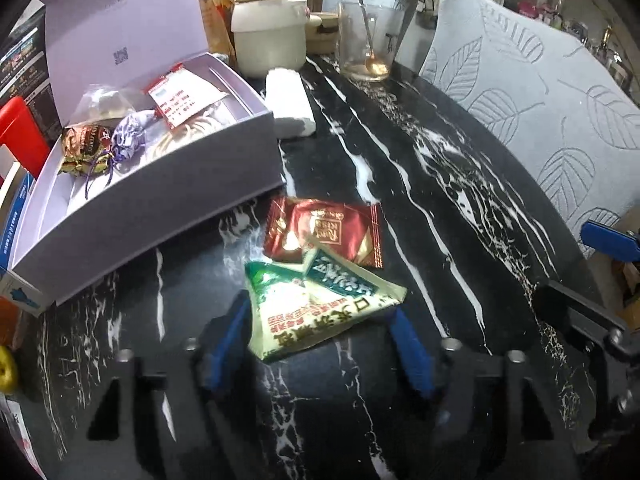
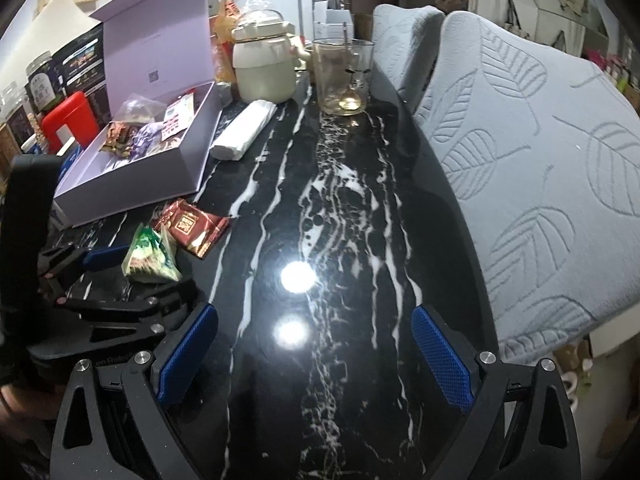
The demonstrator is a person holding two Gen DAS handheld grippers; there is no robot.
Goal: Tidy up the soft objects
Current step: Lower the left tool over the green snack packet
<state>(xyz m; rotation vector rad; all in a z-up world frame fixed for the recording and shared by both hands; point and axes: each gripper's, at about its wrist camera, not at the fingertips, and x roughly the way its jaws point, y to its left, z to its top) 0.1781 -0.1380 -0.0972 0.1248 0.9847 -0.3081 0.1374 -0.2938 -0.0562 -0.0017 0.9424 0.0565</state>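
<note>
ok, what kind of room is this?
Likely a home dining area: a marble table with covered chairs pulled up, a glass with a spoon, and a cream jar.

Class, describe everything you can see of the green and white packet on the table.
The green and white packet is a crinkled, glossy plastic pouch with red and dark printed characters. It lies on the black marble table, its far corner overlapping the red packet. It sits between the left gripper fingers, which flank its edges.

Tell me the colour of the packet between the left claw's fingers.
Green and pale yellow packet; left wrist view shows it best.
</note>
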